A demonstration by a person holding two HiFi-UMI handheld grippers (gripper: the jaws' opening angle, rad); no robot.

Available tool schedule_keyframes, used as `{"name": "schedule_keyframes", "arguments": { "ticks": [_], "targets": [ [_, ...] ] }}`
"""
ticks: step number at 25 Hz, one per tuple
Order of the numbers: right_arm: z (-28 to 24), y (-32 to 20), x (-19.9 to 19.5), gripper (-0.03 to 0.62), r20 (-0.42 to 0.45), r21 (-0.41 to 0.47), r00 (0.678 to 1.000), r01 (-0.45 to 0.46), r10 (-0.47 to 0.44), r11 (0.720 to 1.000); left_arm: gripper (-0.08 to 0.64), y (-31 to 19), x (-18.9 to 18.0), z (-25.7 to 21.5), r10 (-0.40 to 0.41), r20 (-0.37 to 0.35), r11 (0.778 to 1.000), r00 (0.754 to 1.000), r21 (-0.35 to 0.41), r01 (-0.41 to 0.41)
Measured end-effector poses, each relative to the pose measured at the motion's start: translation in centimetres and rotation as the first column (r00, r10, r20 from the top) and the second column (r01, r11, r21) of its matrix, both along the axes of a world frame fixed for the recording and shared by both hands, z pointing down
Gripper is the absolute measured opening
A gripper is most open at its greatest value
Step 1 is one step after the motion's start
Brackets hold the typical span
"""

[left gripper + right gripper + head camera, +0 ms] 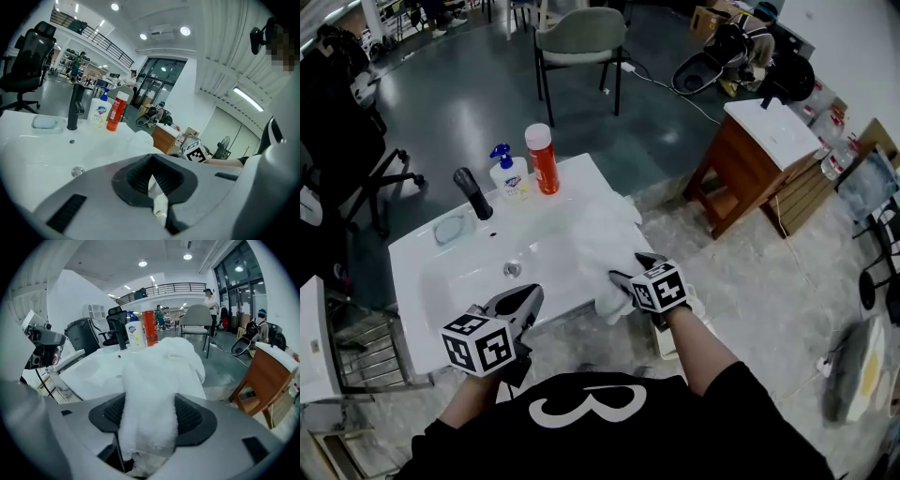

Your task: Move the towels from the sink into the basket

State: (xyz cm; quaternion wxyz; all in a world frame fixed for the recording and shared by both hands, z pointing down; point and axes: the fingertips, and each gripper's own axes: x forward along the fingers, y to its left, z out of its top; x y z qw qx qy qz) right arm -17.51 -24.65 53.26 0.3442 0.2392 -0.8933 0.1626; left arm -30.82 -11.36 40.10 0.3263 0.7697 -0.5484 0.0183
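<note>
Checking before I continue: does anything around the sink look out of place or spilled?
Only the white towel: draped over the right rim of the sink, partly hanging off, clamped in the right gripper. Nothing looks spilled.

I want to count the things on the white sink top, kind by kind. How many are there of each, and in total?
bottles: 2 (white pump bottle, orange bottle)
towel: 1
tap: 1
soap dish: 1
total: 5
</note>
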Motion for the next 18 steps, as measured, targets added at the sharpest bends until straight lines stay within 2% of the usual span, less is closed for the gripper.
{"name": "schedule_keyframes", "arguments": {
  "ticks": [5,10,15,18],
  "targets": [
    [-0.1,0.0,0.1,0.183,0.049,-0.085,0.997,-0.061,0.065,0.995,0.005,-1.2,0.2,-0.3,0.04,0.001,0.999,0.999,0.016,-0.04],
    [-1.5,0.3,0.7,0.101,0.162,-0.168,0.979,-0.099,0.126,0.981,0.005,-2.7,1.9,-1.0,0.092,-0.001,0.995,0.996,0.031,-0.092],
    [-3.6,0.9,2.0,0.08,0.251,-0.17,0.955,-0.116,0.157,0.978,0.005,-3.3,3.7,-1.1,0.135,-0.001,0.99,0.991,0.032,-0.134],
    [-5.7,1.1,3.3,0.074,0.323,-0.169,0.929,-0.132,0.181,0.977,0.005,-3.3,4.7,-1.1,0.146,0.001,0.989,0.989,0.028,-0.146]
  ]
}}
